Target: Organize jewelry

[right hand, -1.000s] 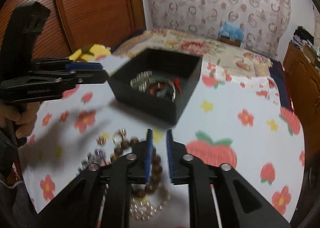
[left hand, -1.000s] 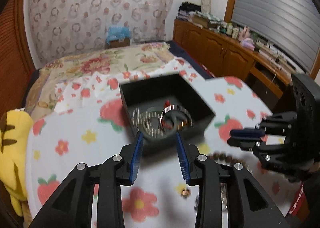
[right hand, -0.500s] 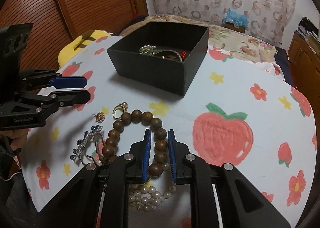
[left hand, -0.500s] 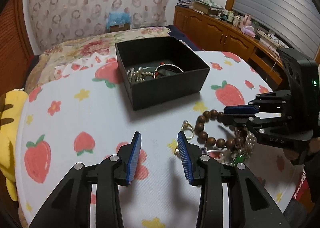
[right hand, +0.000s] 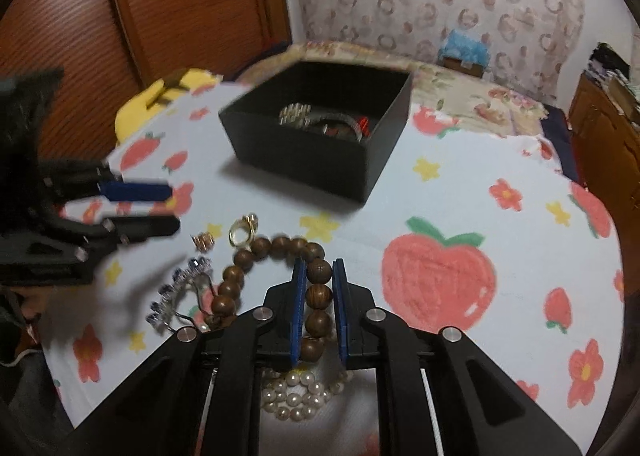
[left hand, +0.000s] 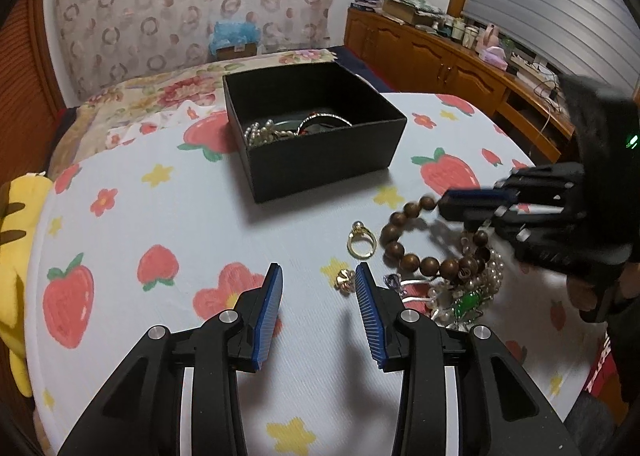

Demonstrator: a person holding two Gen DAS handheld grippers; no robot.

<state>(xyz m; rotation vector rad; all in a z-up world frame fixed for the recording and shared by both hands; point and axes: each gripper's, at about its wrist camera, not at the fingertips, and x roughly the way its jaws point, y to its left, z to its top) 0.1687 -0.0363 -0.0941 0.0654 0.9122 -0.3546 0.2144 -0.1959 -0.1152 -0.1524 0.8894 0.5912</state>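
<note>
A black jewelry box [left hand: 316, 128] [right hand: 320, 144] holding pearls and a bangle sits on the strawberry tablecloth. A brown wooden bead bracelet [left hand: 416, 240] [right hand: 276, 268] lies in front of it, beside a gold ring [left hand: 362, 242] [right hand: 242, 234], a small gold earring [left hand: 345, 280] [right hand: 203, 241], a silver hair clip [right hand: 180, 288] and a pearl strand [right hand: 304, 392]. My right gripper [right hand: 319, 276] has its narrow jaws around the bracelet's beads on the table. My left gripper [left hand: 318, 284] is open and empty, just left of the earring.
A yellow plush toy [left hand: 16, 248] lies at the table's left edge. A bed with floral covers [left hand: 160, 88] lies behind the table. A wooden cabinet [left hand: 440, 56] runs along the right wall.
Both grippers pulled back from the box and came down over the loose jewelry. My right gripper has moved forward so that its jaws straddle the wooden bead bracelet.
</note>
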